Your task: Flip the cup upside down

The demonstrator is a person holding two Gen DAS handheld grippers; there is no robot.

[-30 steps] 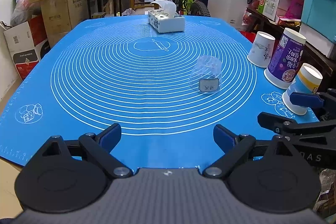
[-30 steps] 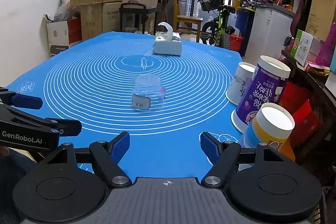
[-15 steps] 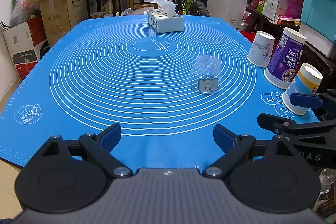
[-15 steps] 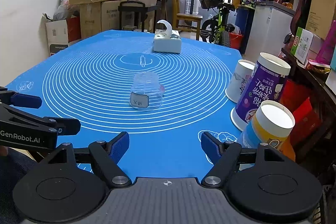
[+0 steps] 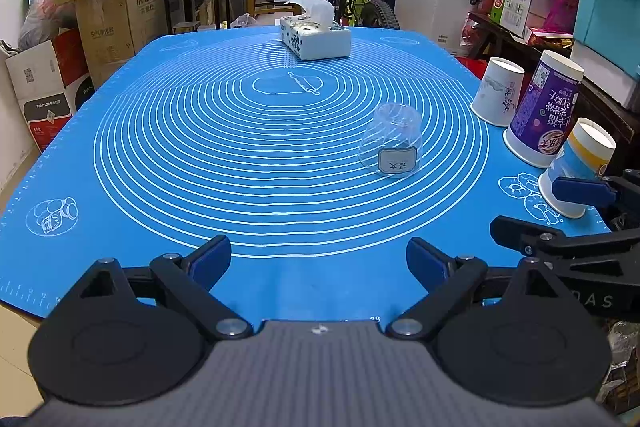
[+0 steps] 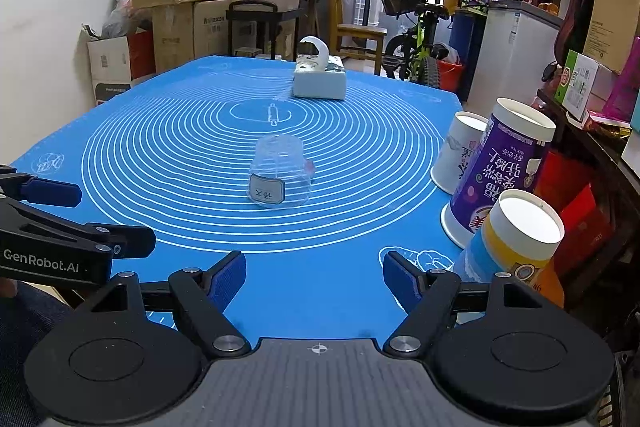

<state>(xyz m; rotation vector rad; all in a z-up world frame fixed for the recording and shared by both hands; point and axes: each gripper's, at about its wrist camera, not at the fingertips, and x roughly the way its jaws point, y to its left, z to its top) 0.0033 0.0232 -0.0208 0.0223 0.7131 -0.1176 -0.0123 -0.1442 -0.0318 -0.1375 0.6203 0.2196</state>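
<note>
A clear plastic cup (image 5: 393,142) with a white label stands mouth down on the blue mat (image 5: 200,155), right of the mat's middle; it also shows in the right wrist view (image 6: 280,175). My left gripper (image 5: 319,261) is open and empty above the mat's near edge, well short of the cup. My right gripper (image 6: 314,277) is open and empty near the front right edge, with the cup ahead and slightly left. Each gripper shows at the edge of the other's view.
Three paper cups stand mouth down along the right edge: a white one (image 6: 458,151), a tall purple one (image 6: 500,167) and a yellow-and-blue one (image 6: 516,243). A tissue box (image 5: 316,37) sits at the far end. Boxes, a bicycle and shelves surround the table.
Both views have shifted only slightly. The cup and the paper cups stay in place, and both grippers stay open.
</note>
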